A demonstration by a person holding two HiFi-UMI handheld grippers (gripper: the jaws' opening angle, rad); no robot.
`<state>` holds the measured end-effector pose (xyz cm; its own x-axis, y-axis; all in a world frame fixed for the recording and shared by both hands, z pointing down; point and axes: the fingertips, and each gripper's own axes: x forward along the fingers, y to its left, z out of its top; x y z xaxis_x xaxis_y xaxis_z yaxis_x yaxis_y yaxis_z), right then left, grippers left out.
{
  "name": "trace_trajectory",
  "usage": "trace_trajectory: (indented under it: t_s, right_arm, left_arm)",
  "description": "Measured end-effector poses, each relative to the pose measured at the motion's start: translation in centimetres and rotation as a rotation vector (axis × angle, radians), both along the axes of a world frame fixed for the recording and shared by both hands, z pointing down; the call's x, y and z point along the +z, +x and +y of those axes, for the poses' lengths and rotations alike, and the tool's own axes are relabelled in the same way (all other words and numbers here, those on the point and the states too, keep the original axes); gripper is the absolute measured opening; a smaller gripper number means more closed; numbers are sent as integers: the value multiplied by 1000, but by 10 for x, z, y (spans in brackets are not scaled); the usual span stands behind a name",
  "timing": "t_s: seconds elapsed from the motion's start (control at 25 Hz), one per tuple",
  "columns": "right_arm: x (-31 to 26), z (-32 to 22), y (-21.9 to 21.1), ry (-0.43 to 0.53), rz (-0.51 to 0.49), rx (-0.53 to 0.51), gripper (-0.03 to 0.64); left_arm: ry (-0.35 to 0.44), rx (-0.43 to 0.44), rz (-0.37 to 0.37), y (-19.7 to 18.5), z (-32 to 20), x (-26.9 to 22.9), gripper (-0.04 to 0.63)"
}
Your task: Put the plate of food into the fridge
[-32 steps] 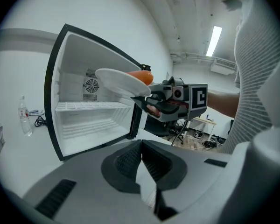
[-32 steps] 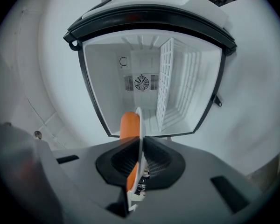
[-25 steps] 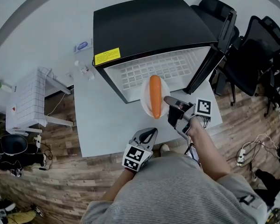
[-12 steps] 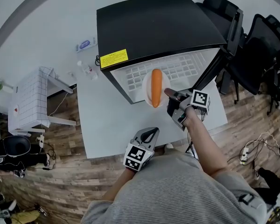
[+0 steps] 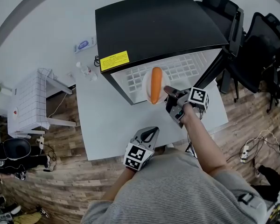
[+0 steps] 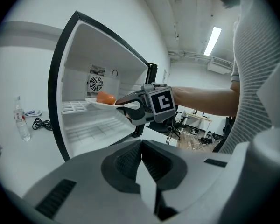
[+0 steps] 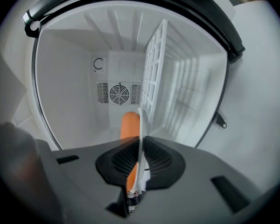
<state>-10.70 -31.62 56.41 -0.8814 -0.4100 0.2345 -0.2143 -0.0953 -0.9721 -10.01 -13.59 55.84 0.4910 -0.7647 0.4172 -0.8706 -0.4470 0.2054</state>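
At fridge mouth, half-hidden plate in right hand-held gripper; left hand-held gripper closed.

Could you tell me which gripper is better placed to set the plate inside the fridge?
The right gripper: it grips the plate by its rim at the fridge; the left gripper is shut, empty, farther back.

A white plate carrying one long orange piece of food is hanging level over the white wire shelf inside the black fridge, its door standing open at the right.
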Motion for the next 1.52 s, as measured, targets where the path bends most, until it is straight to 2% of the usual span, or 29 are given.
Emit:
trace_trajectory:
  t_s: [0.52, 0.88, 1.24, 1.52]
  right_arm:
    - [4, -30, 12, -3, 40, 238, 31]
    - [-2, -50, 7, -3, 89, 330, 32]
    - [-9, -59, 5, 79, 177, 334, 31]
    - [-17, -69, 5, 293, 393, 226, 31]
  left_arm:
    - [-5, 16, -8, -6, -2, 2, 11]
    - [1, 39, -10, -10, -6, 2, 11]
    - [5, 70, -9, -13, -10, 2, 11]
    - [8, 87, -14, -10, -10, 3, 11]
